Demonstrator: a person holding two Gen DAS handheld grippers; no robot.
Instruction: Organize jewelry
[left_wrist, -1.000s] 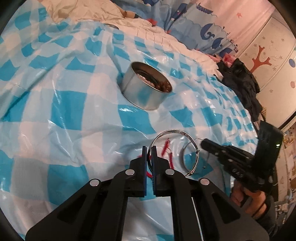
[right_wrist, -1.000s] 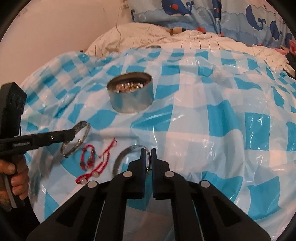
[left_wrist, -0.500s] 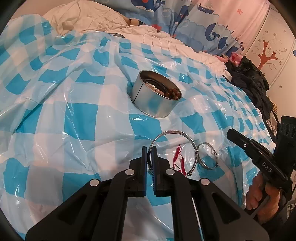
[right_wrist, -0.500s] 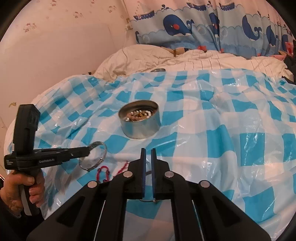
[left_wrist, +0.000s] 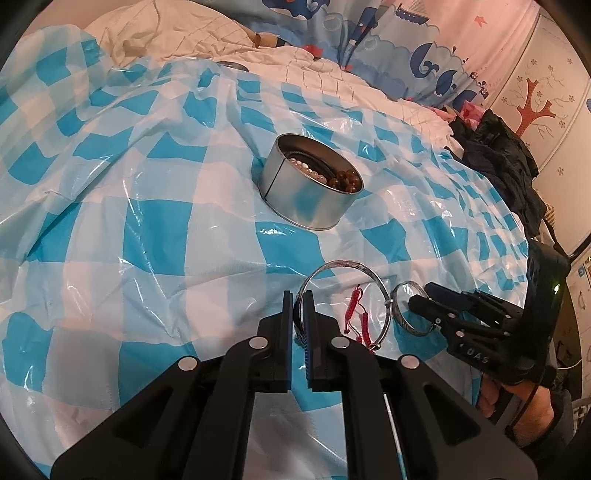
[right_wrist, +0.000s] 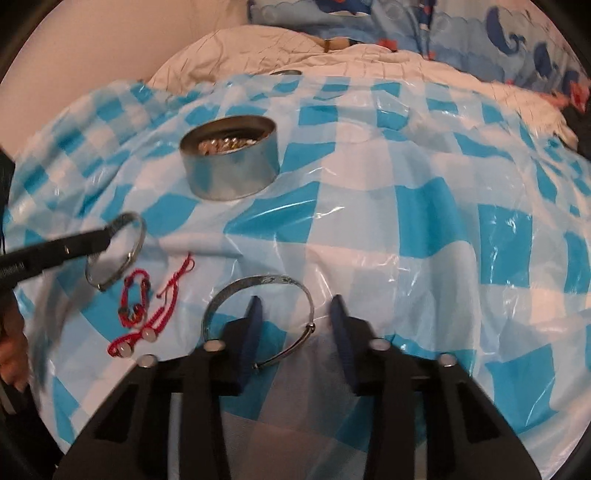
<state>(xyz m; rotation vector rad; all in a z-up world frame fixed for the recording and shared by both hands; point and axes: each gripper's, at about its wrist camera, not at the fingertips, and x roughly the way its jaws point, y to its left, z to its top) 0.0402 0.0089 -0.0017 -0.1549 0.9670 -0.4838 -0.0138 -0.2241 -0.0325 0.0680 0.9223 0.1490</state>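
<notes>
A round metal tin holding beads stands on the blue checked plastic sheet; it also shows in the right wrist view. My left gripper is shut on a silver bangle, also seen held up in the right wrist view. My right gripper is open over a second silver bangle lying on the sheet; that gripper shows at the right of the left wrist view beside this bangle. Red cord bracelets lie between the two bangles.
White bedding and a whale-print curtain lie behind the sheet. Dark clothes are piled at the far right. A small metal lid peeks out at the sheet's far edge.
My right gripper has opened and come down over the second bangle. My left gripper still holds its bangle and has stayed lifted.
</notes>
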